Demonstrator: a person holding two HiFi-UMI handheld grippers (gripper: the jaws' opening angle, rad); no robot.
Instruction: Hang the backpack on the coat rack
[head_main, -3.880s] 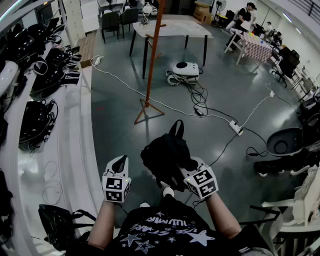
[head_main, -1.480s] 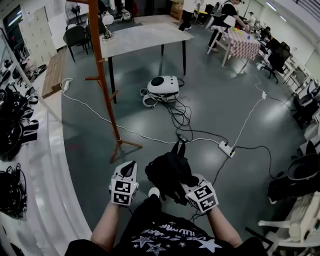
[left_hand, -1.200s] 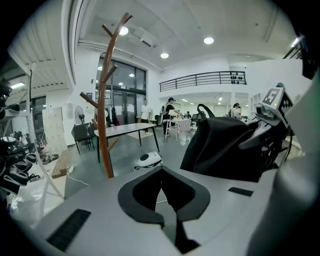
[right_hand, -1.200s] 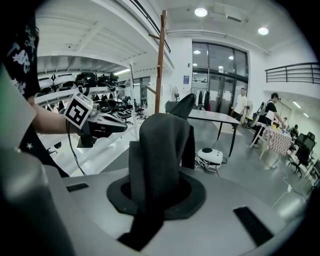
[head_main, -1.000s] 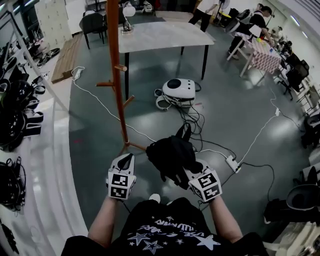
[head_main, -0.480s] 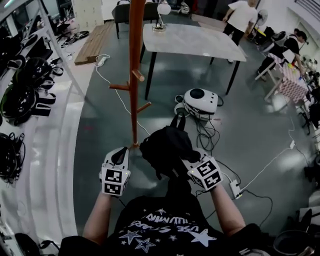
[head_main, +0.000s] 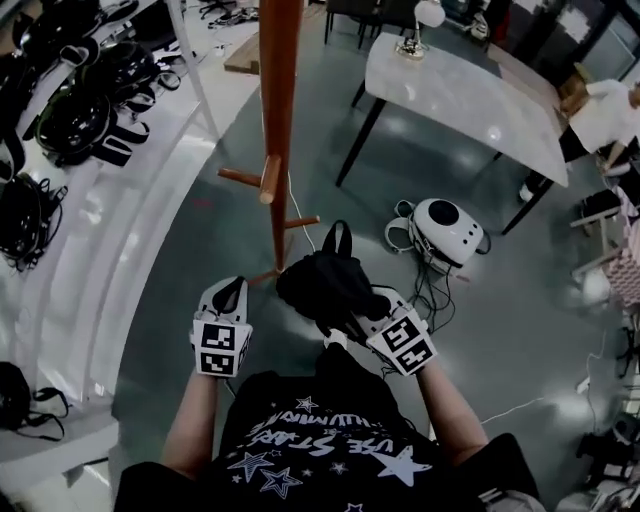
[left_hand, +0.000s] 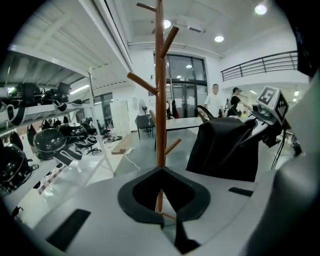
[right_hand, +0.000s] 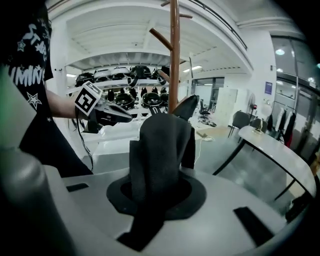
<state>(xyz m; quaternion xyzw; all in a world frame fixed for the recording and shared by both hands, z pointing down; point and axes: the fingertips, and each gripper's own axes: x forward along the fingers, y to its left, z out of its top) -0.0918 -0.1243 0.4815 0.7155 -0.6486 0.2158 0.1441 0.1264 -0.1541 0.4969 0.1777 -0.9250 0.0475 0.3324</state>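
Above the grey floor, in front of the person's chest, the black backpack (head_main: 325, 285) hangs from the right tool (head_main: 378, 318), whose jaws pinch a fold of its dark fabric. In the right gripper view that fabric (right_hand: 160, 150) rises straight out from between the jaws and fills the gap between them. The bag's top loop (head_main: 337, 238) stands up on the side facing away from the person. It rests on no peg.

The wooden coat rack (head_main: 277, 120) stands just beyond and slightly left of the bag in the head view. Its pole runs up out of frame, with short pegs (head_main: 268, 180) angling off at a low level. Its feet are partly hidden behind the bag.

The left tool (head_main: 230, 292) is held beside the bag, on its left, apart from it and pointing toward the rack's base. Its jaws are drawn together at the tips with nothing between them. In the left gripper view the rack's pole (left_hand: 160, 85) rises straight ahead, and the backpack (left_hand: 225, 150) hangs to its right.

Further off, a white worktop (head_main: 460, 95) carries a lamp (head_main: 425, 15). A rounded white device (head_main: 445, 225) sits on the floor amid cables. Shelves (head_main: 140, 130) at the left hold black headgear (head_main: 70, 120).
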